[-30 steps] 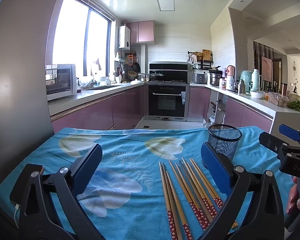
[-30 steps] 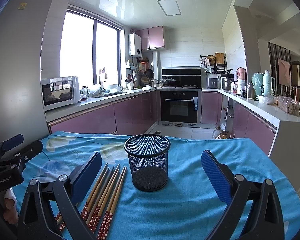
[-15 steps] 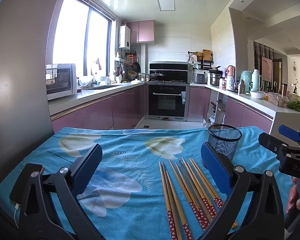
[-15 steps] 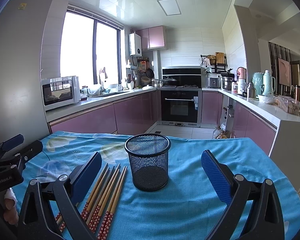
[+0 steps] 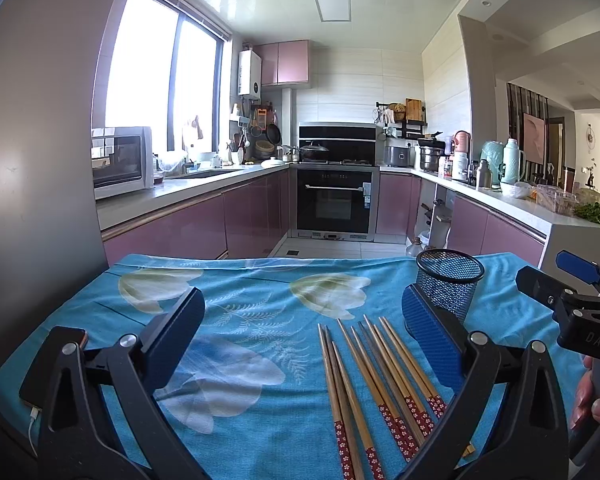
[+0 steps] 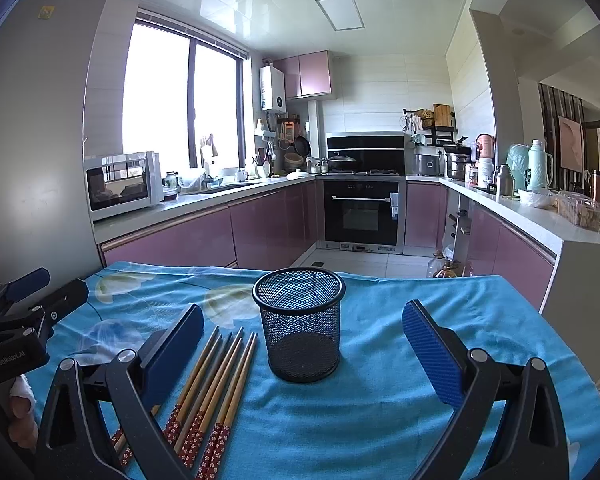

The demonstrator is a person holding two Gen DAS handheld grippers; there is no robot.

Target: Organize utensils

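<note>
Several wooden chopsticks (image 5: 376, 376) with red flowered ends lie side by side on the blue floral tablecloth (image 5: 260, 312). An upright, empty black mesh cup (image 6: 300, 324) stands just right of them; in the left wrist view the mesh cup (image 5: 448, 288) shows behind my right finger. My left gripper (image 5: 304, 340) hovers open over the cloth, with the chopsticks lying toward its right finger. My right gripper (image 6: 304, 344) is open too, with the cup between its fingers farther ahead and the chopsticks (image 6: 216, 384) by its left finger. Neither gripper holds anything.
A phone (image 5: 52, 364) on a cable lies at the table's near left corner. Beyond the table's far edge is a kitchen with pink cabinets, an oven (image 5: 334, 204) and a microwave (image 5: 120, 162). A grey wall (image 5: 32, 160) stands close on the left.
</note>
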